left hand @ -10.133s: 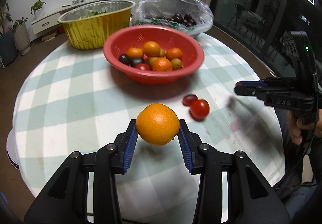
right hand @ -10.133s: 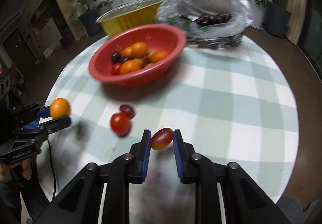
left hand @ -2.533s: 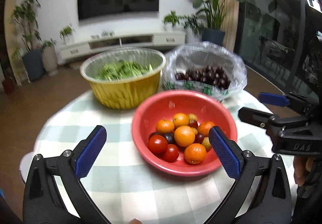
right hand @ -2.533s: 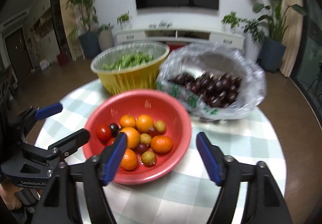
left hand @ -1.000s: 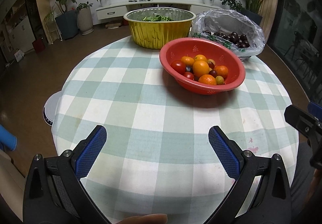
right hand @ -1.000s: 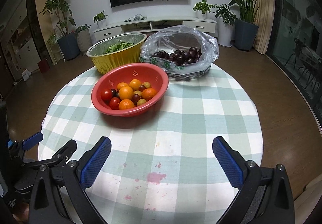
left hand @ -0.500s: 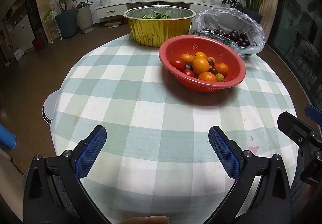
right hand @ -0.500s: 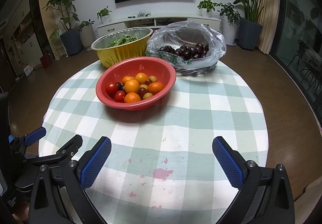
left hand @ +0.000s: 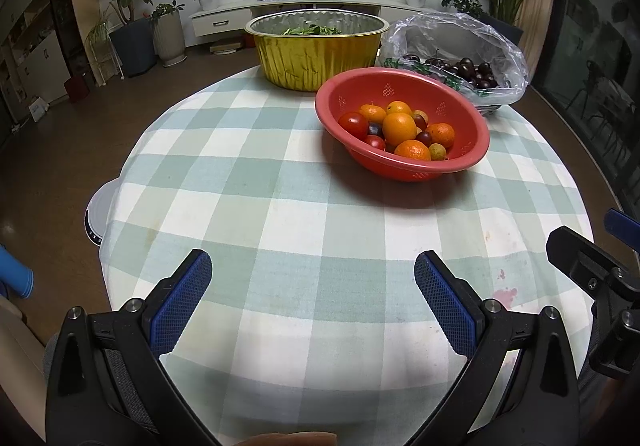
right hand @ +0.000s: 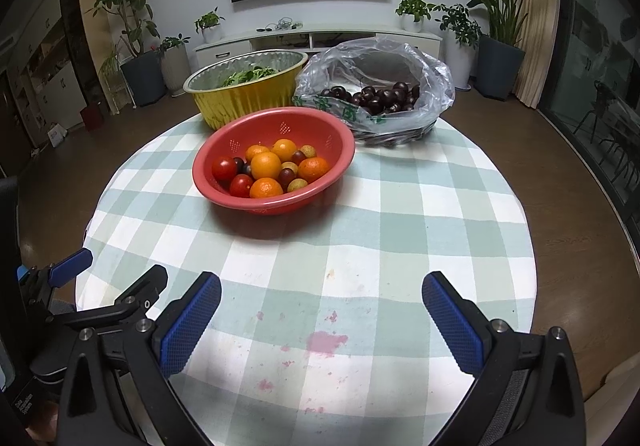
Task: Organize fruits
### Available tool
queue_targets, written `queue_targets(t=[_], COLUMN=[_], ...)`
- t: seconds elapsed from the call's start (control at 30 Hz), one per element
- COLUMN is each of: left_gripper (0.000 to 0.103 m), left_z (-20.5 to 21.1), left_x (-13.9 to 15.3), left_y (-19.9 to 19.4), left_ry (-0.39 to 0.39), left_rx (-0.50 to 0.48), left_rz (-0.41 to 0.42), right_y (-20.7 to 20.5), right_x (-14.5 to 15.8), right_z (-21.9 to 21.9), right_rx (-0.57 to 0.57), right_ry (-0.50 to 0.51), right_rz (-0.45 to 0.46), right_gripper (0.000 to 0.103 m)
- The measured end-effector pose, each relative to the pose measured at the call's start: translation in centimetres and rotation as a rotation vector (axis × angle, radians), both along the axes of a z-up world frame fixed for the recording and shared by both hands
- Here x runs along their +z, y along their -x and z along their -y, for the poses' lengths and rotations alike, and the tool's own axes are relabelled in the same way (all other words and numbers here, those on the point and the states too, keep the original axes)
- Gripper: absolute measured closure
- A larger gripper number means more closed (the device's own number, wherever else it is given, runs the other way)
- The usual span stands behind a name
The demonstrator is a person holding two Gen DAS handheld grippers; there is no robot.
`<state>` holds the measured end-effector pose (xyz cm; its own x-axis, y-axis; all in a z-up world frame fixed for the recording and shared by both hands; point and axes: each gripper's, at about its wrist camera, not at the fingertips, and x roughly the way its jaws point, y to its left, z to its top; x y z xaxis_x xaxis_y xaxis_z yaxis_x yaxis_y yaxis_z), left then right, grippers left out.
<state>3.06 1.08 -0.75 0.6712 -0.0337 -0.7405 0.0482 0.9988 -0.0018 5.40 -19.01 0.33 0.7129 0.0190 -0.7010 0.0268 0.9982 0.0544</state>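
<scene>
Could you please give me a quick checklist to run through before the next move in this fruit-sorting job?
1. Left gripper empty, jaws wide apart: ok.
2. Right gripper empty, jaws wide apart: ok.
3. Oranges and tomatoes inside the red bowl: ok.
4. No loose fruit on the tablecloth: ok.
5. Red bowl clear of the gold foil pan: cannot tell.
6. Cherries contained in the plastic bag: ok.

A round table [left hand: 280, 205] is covered by a green-and-white checked cloth [right hand: 400, 230], stained pink at its near edge. On it are set a red bowl [right hand: 276, 201], a gold tub [right hand: 240, 101] and a bag [right hand: 380, 73].
</scene>
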Motion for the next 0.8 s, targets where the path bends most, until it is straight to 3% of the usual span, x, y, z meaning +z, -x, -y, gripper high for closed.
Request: queue_targets(t=[0.8], left_gripper=[0.000], left_z=[0.12], left_x=[-0.27], left_y=[0.08], left_ry=[0.000], left_rx=[-0.002], left_rz=[-0.002], right_y=[0.06], right_x=[-0.06], right_z=[-0.15], right_rx=[0.000], right_ry=[0.001], right_rz=[-0.003], right_gripper=[0.000])
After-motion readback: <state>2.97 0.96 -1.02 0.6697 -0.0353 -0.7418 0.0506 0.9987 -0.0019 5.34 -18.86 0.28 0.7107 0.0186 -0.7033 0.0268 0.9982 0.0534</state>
